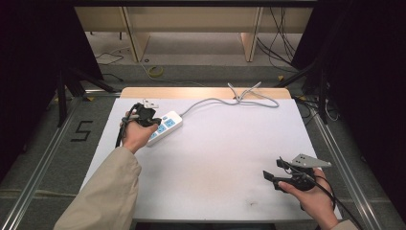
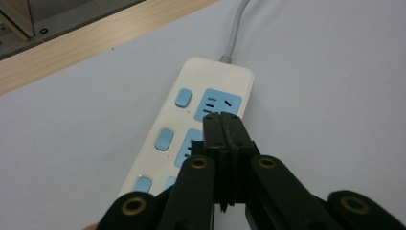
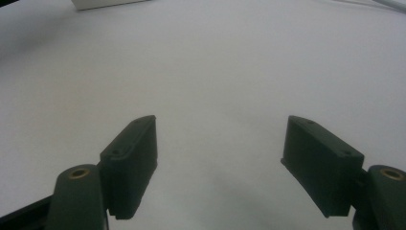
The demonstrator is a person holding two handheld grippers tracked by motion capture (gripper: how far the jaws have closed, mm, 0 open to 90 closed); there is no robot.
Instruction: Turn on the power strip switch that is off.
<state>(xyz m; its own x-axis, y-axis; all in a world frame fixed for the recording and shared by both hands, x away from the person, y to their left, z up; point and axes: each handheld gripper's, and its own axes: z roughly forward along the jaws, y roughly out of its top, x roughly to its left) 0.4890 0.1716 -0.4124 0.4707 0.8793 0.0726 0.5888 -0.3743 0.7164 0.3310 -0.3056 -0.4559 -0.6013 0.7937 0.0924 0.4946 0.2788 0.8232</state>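
The left tool (image 2: 223,120), jaws pressed together and holding nothing, hovers over the power strip (image 2: 191,129) near the counter's (image 1: 215,158) far left corner. The right tool (image 3: 220,158) gapes empty near the right edge. The strip looks rigid, light and smooth; grip its long sides. The white counter is bare; cables litter the floor beyond.

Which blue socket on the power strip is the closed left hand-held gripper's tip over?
The left hand-held gripper is shut with its tip at the socket nearest the cord end of the power strip; the next socket lies farther back, partly behind the jaws.
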